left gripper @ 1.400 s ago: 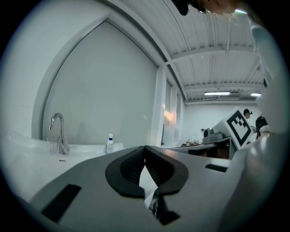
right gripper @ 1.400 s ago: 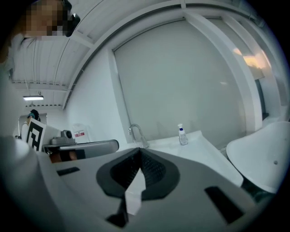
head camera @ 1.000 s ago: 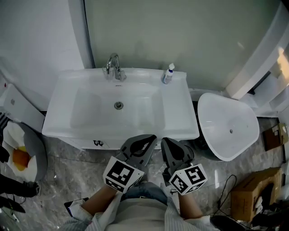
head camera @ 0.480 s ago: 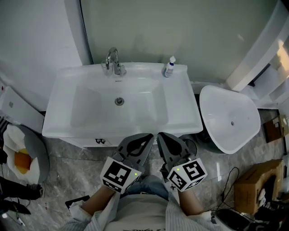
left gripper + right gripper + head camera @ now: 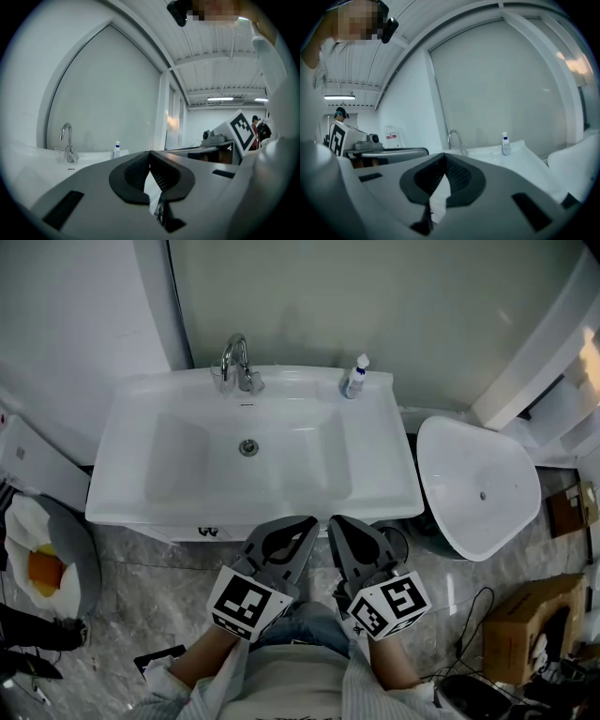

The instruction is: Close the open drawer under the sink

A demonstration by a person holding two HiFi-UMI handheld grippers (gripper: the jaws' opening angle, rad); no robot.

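Observation:
The white sink (image 5: 122, 493) with a chrome faucet (image 5: 236, 362) fills the middle of the head view. Below its front rim a narrow white strip of the drawer front (image 5: 178, 532) shows, carrying a small dark mark; how far it stands out is hidden by the sink. My left gripper (image 5: 309, 521) and right gripper (image 5: 335, 519) are side by side just in front of the sink's front edge, above the floor. Both are shut with nothing held. The left gripper (image 5: 150, 153) and right gripper (image 5: 444, 154) point up towards the sink top and the wall in their own views.
A small soap bottle (image 5: 354, 378) stands at the sink's back right. A white toilet bowl (image 5: 478, 493) sits to the right, a cardboard box (image 5: 530, 634) beyond it on the marble floor. At the left are a white bin (image 5: 37, 470) and a grey seat holding something orange (image 5: 42, 568).
The two grippers have drawn slightly closer together and edged towards the sink's front edge. The head view has shifted a little; both grippers stay shut.

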